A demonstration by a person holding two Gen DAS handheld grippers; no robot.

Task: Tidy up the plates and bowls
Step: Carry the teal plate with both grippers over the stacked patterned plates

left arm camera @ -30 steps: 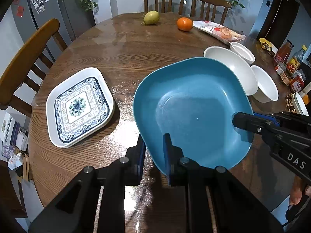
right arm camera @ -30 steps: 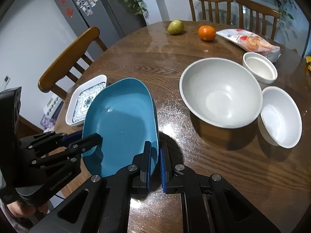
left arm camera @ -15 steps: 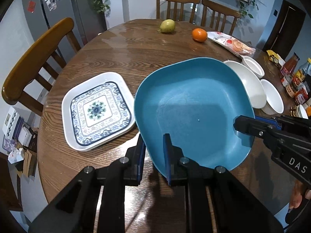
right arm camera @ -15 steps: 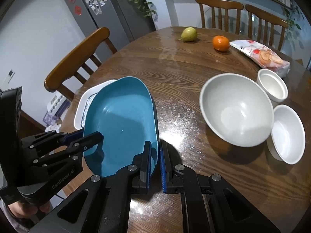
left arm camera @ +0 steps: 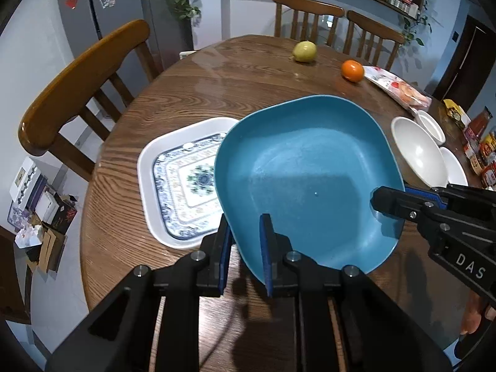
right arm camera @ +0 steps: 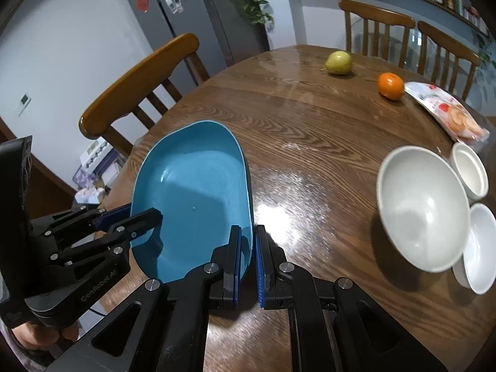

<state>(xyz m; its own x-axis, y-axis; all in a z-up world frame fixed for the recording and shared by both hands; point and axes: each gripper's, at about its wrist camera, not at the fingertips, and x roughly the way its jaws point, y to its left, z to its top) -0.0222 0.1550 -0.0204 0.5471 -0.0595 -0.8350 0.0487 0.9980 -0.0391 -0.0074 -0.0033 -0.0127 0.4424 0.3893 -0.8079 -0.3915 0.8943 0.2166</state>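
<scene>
Both grippers hold a blue plate (left arm camera: 310, 173) in the air above the round wooden table (left arm camera: 217, 93). My left gripper (left arm camera: 246, 243) is shut on its near rim. My right gripper (right arm camera: 248, 241) is shut on its right rim and also shows in the left wrist view (left arm camera: 387, 201). The blue plate (right arm camera: 192, 192) overlaps the right edge of a white patterned square plate (left arm camera: 179, 183) lying on the table. In the right wrist view the patterned plate is hidden behind the blue one. A large white bowl (right arm camera: 421, 207) and two smaller white bowls (right arm camera: 468, 170) (right arm camera: 480, 248) sit to the right.
A pear (left arm camera: 305, 51), an orange (left arm camera: 352, 70) and a snack packet (left arm camera: 396, 90) lie at the table's far side. Bottles and jars (left arm camera: 480, 148) stand at the right edge. Wooden chairs (left arm camera: 77, 83) surround the table; a fridge (right arm camera: 186, 15) stands behind.
Both grippers have carried the blue plate to the left, away from the white bowls. It now overlaps the patterned plate, which earlier lay apart from it.
</scene>
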